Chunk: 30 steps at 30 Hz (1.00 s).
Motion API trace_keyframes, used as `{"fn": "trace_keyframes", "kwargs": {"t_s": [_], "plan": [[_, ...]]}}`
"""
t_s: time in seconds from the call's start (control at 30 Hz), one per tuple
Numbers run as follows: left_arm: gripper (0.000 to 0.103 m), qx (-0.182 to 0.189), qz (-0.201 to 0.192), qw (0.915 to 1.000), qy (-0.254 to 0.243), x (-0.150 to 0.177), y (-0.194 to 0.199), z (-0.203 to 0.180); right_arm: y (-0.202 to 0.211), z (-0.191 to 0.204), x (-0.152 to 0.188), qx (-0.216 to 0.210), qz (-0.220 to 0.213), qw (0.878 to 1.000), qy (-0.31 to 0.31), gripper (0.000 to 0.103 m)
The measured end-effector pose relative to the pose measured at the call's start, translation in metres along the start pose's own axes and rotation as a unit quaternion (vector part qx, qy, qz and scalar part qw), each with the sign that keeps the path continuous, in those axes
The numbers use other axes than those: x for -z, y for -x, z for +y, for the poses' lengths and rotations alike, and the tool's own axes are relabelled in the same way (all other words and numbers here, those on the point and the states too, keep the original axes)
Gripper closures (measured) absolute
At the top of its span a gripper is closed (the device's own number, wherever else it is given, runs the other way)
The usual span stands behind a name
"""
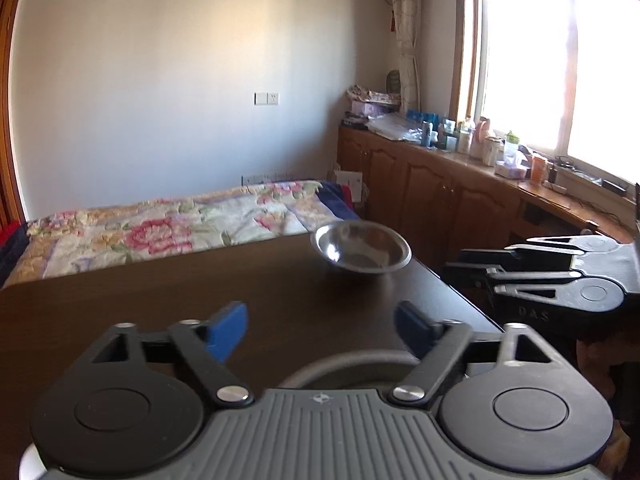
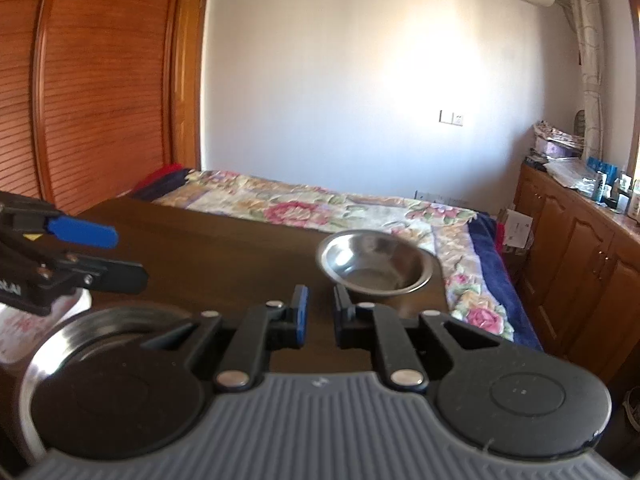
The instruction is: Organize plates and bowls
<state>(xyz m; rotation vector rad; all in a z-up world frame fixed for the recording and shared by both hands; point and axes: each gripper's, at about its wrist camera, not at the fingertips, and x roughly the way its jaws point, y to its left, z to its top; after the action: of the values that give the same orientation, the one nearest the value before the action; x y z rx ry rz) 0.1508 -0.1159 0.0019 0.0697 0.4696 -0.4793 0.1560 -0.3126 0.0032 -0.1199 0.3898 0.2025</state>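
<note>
A small steel bowl (image 1: pixel 362 250) stands on the dark wooden table (image 1: pixel 200 300) near its far right corner; it also shows in the right wrist view (image 2: pixel 374 266). My left gripper (image 1: pixel 320 330) is open and empty, above the table, short of the bowl. My right gripper (image 2: pixel 319 316) has a narrow gap between its blue-padded jaws and holds nothing, just in front of the bowl. A steel plate or shallow bowl (image 2: pixel 80 336) lies under the right gripper at the near left. The left gripper (image 2: pixel 86 252) shows at the left edge of the right wrist view.
A bed with a floral quilt (image 2: pixel 340 208) lies beyond the table. Wooden cabinets (image 1: pixel 440 184) with bottles and clutter line the right wall under a window. A wooden wardrobe (image 2: pixel 80 80) stands at the left. A white item (image 2: pixel 24 328) sits at the table's near left.
</note>
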Motion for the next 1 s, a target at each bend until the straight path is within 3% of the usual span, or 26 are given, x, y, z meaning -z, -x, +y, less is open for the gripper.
{"fn": "trace_keyframes", "kwargs": {"t_s": [0.03, 0.17, 0.27, 0.33, 0.5, 0.77, 1.0], "plan": [[0.009, -0.004, -0.002, 1.0000, -0.003, -0.003, -0.004, 0.000, -0.002, -0.004, 0.000, 0.003, -0.006, 1.000, -0.001, 0.053], [0.004, -0.015, -0.007, 0.9998, -0.013, -0.017, -0.019, 0.000, -0.011, -0.018, -0.001, 0.016, -0.017, 1.000, 0.002, 0.049], [0.001, -0.018, -0.011, 0.9997, -0.015, -0.027, -0.028, 0.003, -0.017, -0.027, -0.003, 0.022, -0.028, 0.999, 0.002, 0.034], [0.000, -0.017, -0.012, 0.9997, -0.014, -0.033, -0.034, 0.006, -0.021, -0.031, -0.004, 0.025, -0.038, 0.999, 0.000, 0.015], [0.000, -0.016, -0.011, 0.9996, -0.019, -0.045, -0.053, 0.008, -0.035, -0.040, -0.007, 0.025, -0.050, 0.998, -0.003, 0.000], [0.000, -0.006, 0.007, 0.9989, -0.045, -0.056, -0.090, 0.005, -0.067, -0.062, -0.002, 0.024, -0.029, 0.997, -0.063, 0.000], [0.000, 0.011, 0.034, 0.9980, -0.051, -0.062, -0.128, 0.009, -0.087, -0.075, 0.004, 0.048, -0.021, 0.993, -0.108, 0.000]]}}
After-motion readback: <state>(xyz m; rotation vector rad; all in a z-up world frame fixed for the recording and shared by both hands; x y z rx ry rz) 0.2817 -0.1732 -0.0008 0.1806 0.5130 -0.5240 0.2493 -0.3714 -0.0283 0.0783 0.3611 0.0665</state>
